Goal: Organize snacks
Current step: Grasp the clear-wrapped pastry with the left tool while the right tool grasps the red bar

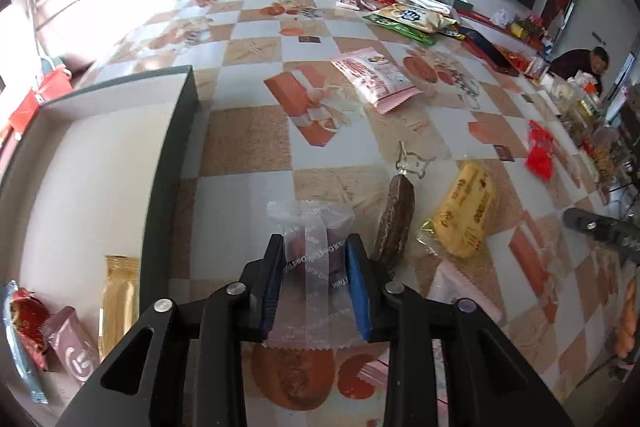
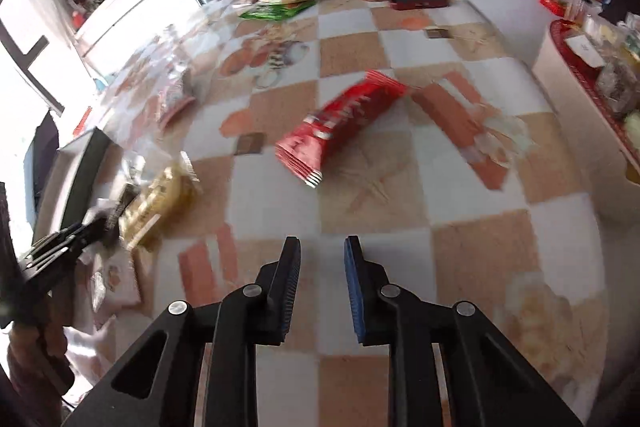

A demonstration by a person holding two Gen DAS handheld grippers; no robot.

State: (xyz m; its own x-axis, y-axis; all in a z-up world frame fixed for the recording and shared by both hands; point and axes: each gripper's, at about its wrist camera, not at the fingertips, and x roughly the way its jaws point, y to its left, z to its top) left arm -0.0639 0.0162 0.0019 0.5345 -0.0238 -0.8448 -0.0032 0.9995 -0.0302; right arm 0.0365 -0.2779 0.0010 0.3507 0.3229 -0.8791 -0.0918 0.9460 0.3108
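While clamping translucent snack pack [image 1: 310, 259], left hand-held gripper [image 1: 314, 251], checkered tablecloth [image 1: 248, 143]

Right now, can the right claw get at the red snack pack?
Probably yes. The right claw is empty, its jaws apart, and the red snack pack lies flat ahead of it with only bare tablecloth between them.

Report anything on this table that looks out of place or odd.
Nothing is spilled or damaged. Snacks lie scattered across the table at all angles, such as the pink packet and yellow packet, while the box holds only a few.
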